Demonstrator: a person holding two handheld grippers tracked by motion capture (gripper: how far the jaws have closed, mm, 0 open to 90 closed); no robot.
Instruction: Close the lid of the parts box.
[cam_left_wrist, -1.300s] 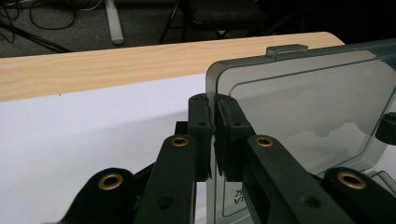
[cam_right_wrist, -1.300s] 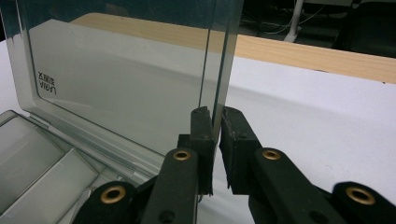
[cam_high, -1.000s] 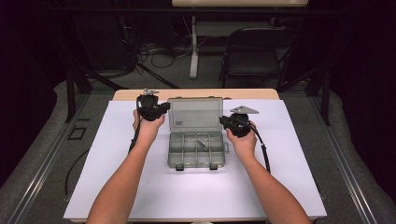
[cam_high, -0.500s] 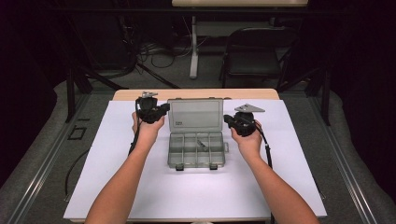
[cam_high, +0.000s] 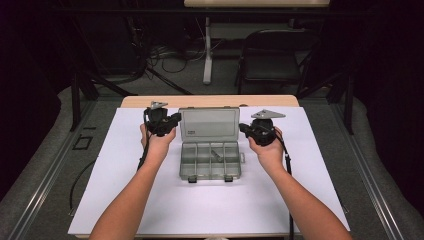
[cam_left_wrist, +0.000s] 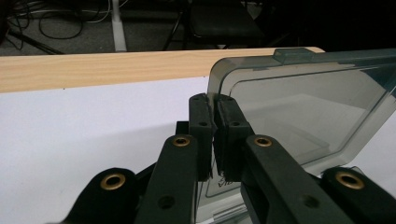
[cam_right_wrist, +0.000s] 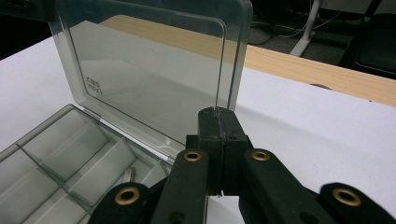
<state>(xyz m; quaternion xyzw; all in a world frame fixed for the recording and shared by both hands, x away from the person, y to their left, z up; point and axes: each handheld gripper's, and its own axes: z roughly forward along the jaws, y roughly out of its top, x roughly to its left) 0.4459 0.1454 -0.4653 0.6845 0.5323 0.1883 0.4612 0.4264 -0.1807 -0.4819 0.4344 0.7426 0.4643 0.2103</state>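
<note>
While my left gripper (cam_left_wrist: 214, 100) clamps the near side edge of the smoky clear plastic lid (cam_left_wrist: 308, 107) and my right gripper (cam_right_wrist: 218, 114) pinches its opposite edge, I hold it upright over the grey compartment box (cam_high: 210, 160) mid-table on the white sheet (cam_high: 125, 200). I'd swing both sides evenly, so the hinge doesn't twist.

Wooden table (cam_high: 150, 101), centre frame, covered by white sheet (cam_high: 125, 200). Wood strip shows along top edge. Open clear organizer box (cam_high: 210, 152) sits on sheet, centre.
</note>
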